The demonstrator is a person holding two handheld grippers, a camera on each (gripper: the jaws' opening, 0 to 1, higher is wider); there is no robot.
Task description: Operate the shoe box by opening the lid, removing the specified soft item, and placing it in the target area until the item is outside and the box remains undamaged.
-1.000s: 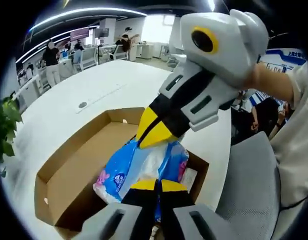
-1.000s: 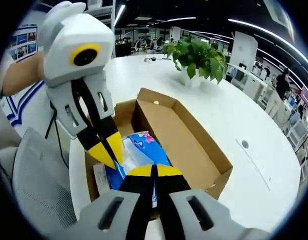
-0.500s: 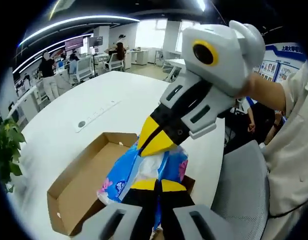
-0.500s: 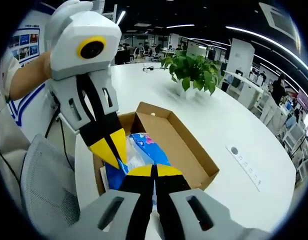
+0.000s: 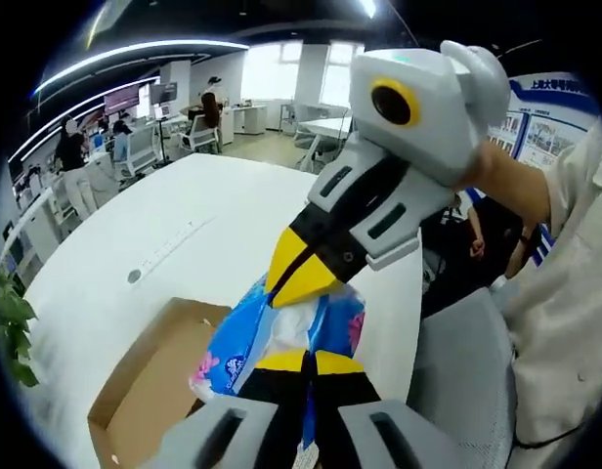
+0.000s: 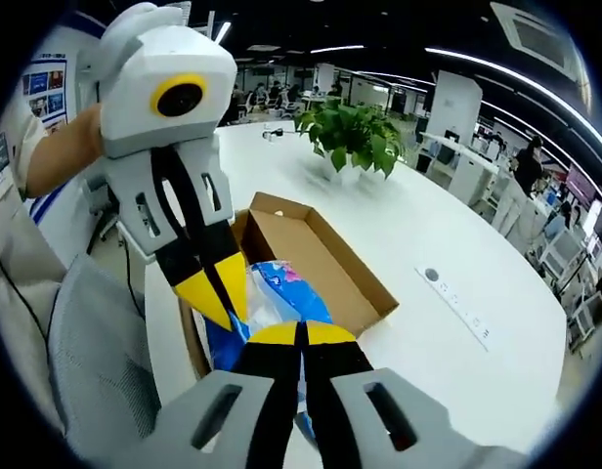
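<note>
My left gripper [image 5: 304, 360] and right gripper [image 6: 301, 333] both clamped on blue tissue pack [image 6: 281, 293], held above open shoe box [image 6: 316, 256] at near table [image 6: 428, 332] edge; pack's long axis along box. Potted plant [image 6: 352, 132] beyond box, grey chair [image 5: 452, 366] beside edge.

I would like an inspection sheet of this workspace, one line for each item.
Surface: white table, mostly bare.
Job's things: open cardboard shoe box; blue tissue pack held above it.
Clutter: potted plant; inset socket strip.
Grippers: left tool and right tool both shut on the tissue pack.
Cables: nothing seen.
Surroundings: grey chair; office desks and people behind.
</note>
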